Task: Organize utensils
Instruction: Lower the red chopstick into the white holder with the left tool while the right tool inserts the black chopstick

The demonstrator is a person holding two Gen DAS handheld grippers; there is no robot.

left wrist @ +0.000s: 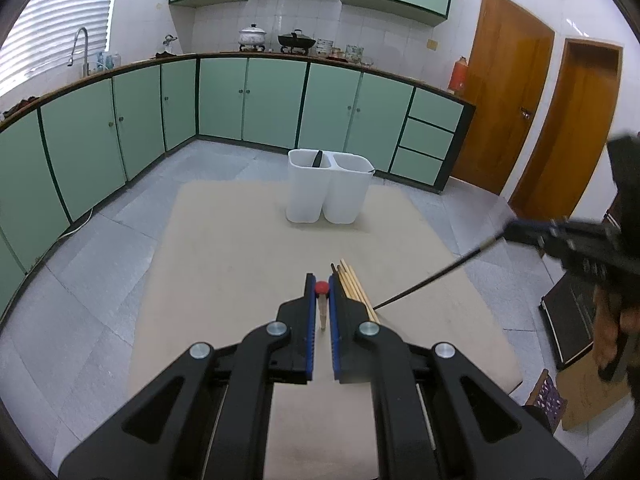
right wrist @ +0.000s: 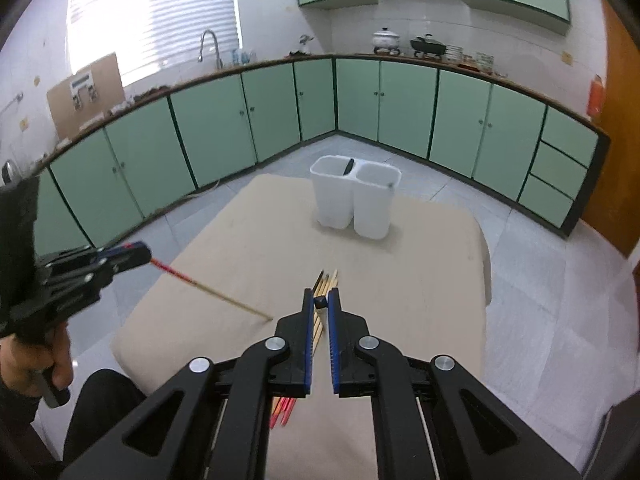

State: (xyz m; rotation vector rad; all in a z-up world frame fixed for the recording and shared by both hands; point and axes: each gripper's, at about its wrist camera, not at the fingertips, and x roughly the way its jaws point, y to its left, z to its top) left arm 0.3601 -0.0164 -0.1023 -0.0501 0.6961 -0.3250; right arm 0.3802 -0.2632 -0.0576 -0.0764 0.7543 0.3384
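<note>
My left gripper [left wrist: 321,285] is shut on a red-ended wooden chopstick [left wrist: 322,312]; it also shows in the right wrist view [right wrist: 224,295], slanting down to the beige mat [left wrist: 240,248]. My right gripper [right wrist: 320,300] is shut on a black chopstick [right wrist: 319,302], seen in the left wrist view [left wrist: 432,279] with its tip on the mat. A bundle of wooden chopsticks [left wrist: 354,286] lies on the mat beside both grippers, also in the right wrist view [right wrist: 325,286]. A white two-compartment holder [left wrist: 326,188] stands at the mat's far side with a dark utensil [left wrist: 317,159] in its left compartment.
Green kitchen cabinets [left wrist: 248,100] run along the back and left. Wooden doors [left wrist: 508,96] are on the right. A cardboard box [left wrist: 592,396] and dark case [left wrist: 568,320] sit on the floor to the right. Grey tile floor [left wrist: 100,260] surrounds the mat.
</note>
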